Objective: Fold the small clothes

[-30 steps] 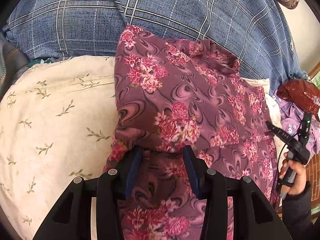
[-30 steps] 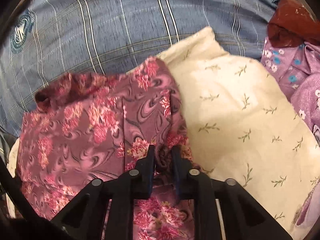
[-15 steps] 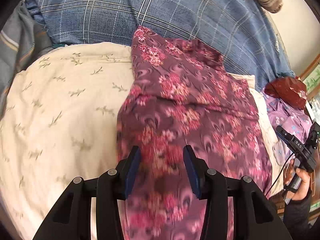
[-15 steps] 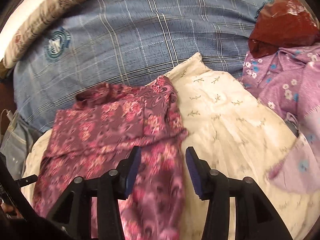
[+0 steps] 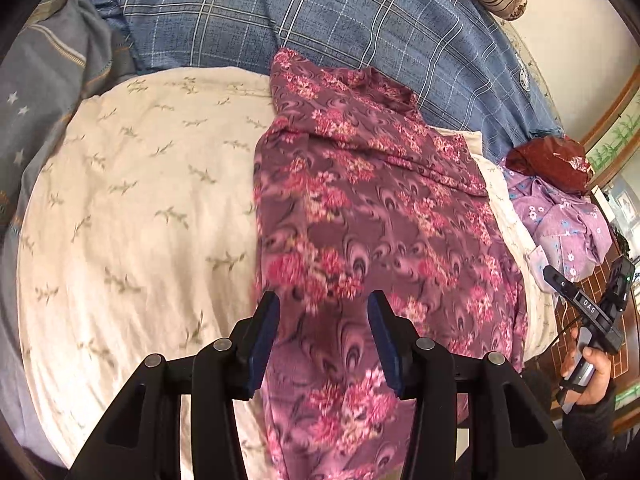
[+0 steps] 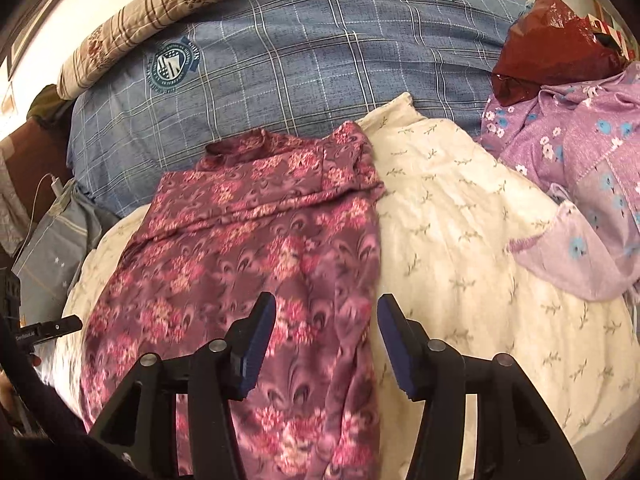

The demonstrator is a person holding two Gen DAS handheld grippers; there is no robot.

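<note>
Both your left tongs [image 5: 323,340] and right tongs [image 6: 326,340] hang spread and empty above the maroon floral garment [image 5: 372,232], which lies lengthwise on the cream sheet [image 5: 132,208], flat for folding.

At the top of your right view lies a blue plaid quilt [image 6: 280,64]. A striped bolster [image 6: 160,12] sits upper left, a red bag [image 6: 552,44] upper right.

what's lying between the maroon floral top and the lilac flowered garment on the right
Only a bare strip of the cream leaf-print quilt separates the maroon floral top from the lilac flowered garment. The right wrist view shows it best.
</note>
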